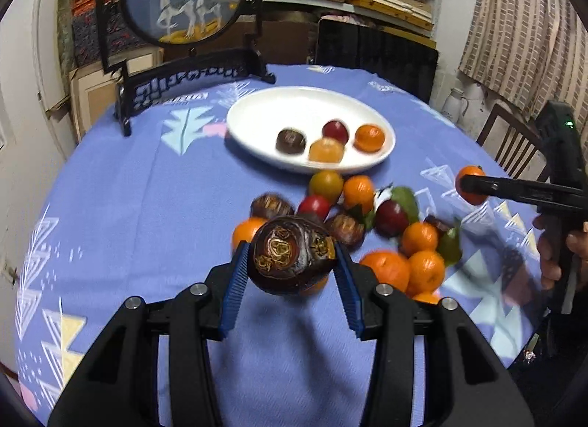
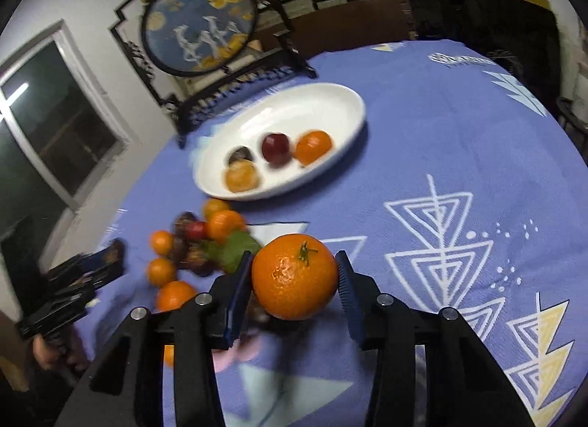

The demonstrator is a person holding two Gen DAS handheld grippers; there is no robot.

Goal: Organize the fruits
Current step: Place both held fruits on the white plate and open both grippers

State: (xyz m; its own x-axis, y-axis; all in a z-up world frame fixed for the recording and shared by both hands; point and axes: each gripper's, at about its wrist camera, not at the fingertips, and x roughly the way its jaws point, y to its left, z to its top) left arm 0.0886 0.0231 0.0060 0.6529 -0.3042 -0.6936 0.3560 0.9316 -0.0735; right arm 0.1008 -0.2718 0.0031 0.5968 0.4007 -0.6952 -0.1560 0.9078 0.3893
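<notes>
claws (image 1: 292,269) (image 2: 294,278) aloft over tablecloth (image 1: 147,206), gripping dark fruit (image 1: 290,256) and orange (image 2: 295,277)

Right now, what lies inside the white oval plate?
The white oval plate holds four fruits: a dark brown fruit, a red fruit, a pale orange mandarin and a bright orange mandarin. Nothing under them is visible.

Tablecloth print: a white logo with a line of lettering on the tablecloth (image 2: 422,103), at its far edge right of the white plate (image 2: 345,103) — blurred, cannot be read.
Other text, numbers, brands: none legible in either view.
</notes>
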